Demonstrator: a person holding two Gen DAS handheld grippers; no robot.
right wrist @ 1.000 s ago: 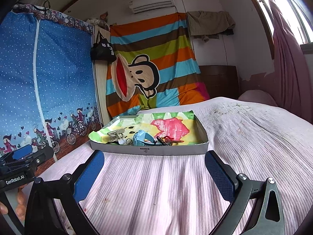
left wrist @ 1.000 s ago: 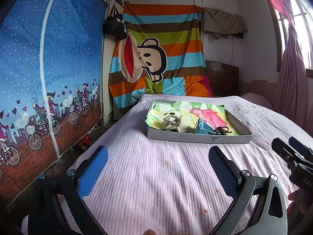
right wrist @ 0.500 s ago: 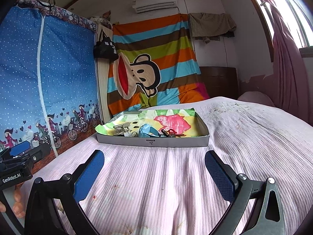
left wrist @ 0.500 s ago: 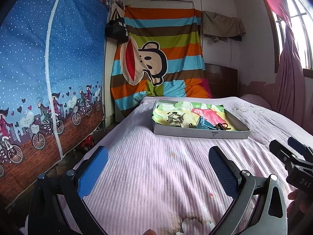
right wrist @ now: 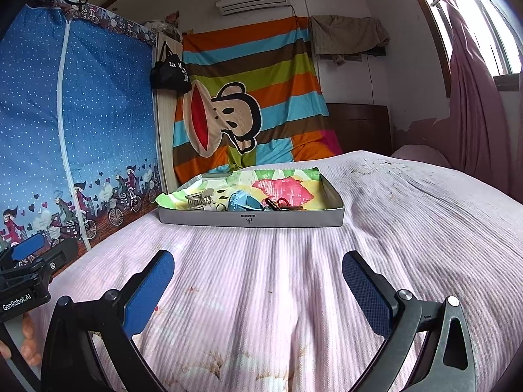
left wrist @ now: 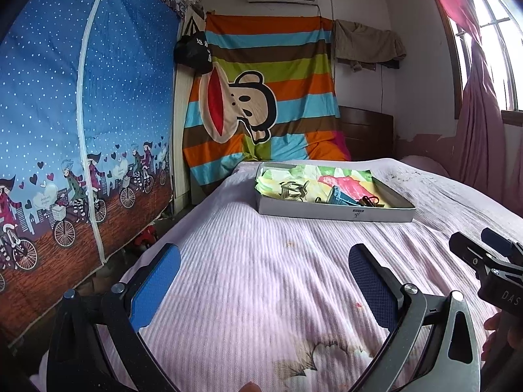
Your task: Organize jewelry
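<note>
**On the bed, tray far ahead, both grippers empty**

Across the pink ribbed bed [left wrist: 261, 277] nearly everything sits toward the far end, where a shallow grey cardboard tray [left wrist: 333, 212] rests flat on the cover, well apart from both grippers. A crumpled sheet of green, yellow and pink paper [right wrist: 278, 186] lines the tray. Behind the far edge of the bed hangs a striped cloth with a cartoon monkey [left wrist: 261, 98], and along the left side of the bed stands a blue fabric wardrobe [left wrist: 81, 114] printed with cyclists.

Over the near edge of the bed, the left gripper [left wrist: 261, 281] hovers with its blue-padded fingers [left wrist: 153, 284] spread wide and nothing between them. The right gripper [right wrist: 258, 287] is beside it at the same edge, its fingers [right wrist: 147, 294] also wide apart and empty; a hand [right wrist: 27, 339] grips the left tool's handle.

Inside the tray, near its front wall, lie the jewelry pieces: a pale metal claw clip [left wrist: 294, 189] toward the left, a blue clip [left wrist: 340, 197] in the middle, a small ring [right wrist: 219, 207] between them, and a tangle of small dark pieces [right wrist: 278, 204] just right of the blue clip.
</note>
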